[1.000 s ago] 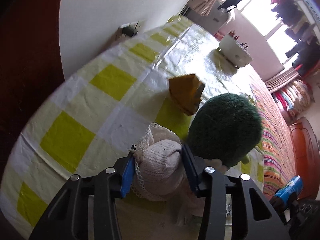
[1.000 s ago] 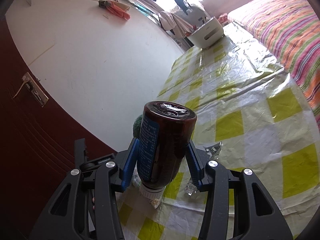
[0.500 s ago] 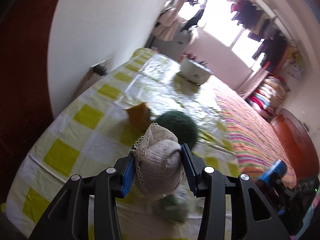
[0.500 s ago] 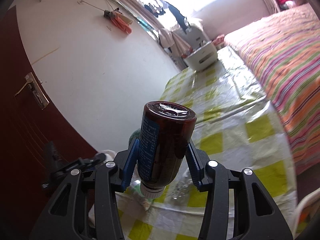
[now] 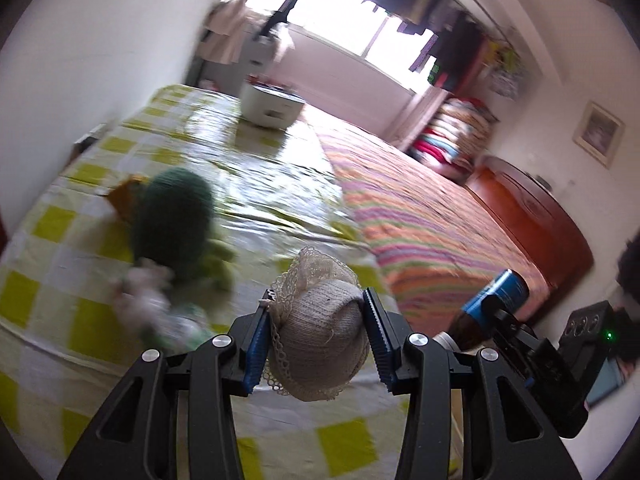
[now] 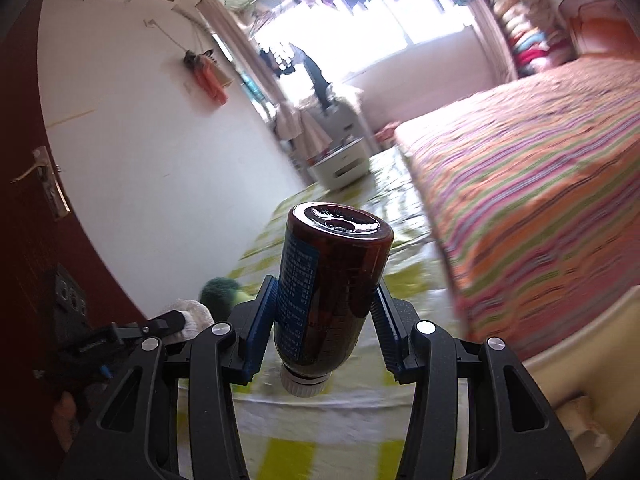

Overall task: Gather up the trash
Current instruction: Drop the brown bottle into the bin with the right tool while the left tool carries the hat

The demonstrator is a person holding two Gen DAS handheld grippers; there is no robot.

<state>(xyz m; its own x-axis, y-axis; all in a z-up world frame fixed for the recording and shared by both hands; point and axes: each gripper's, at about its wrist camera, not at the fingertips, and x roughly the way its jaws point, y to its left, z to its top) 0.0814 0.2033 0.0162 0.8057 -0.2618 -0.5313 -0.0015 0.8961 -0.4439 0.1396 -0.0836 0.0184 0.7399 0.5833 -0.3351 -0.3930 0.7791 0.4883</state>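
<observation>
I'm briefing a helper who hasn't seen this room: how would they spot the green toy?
Start at the bed's yellow-checked plastic sheet beside the striped blanket. On it, near the white wall, lies the green plush toy. It is the only dark, fuzzy, rounded thing there, beside an orange carton.

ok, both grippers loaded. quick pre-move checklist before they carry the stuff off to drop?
1. Left gripper shut on the knitted sock, pads pressing both its sides: ok.
2. Right gripper shut on the brown bottle, held cap down: ok.
3. Bottle cap in place: ok. Sealed tight: cannot tell.
4. Lace trim of the sock hangs loose past the left pad, could snag: not ok.
5. Trash bin or bag to drop into: none in either view, cannot tell.
6. Crumpled wrapper beside the green plush toy on the checked cloth, uncollected: not ok.
</observation>
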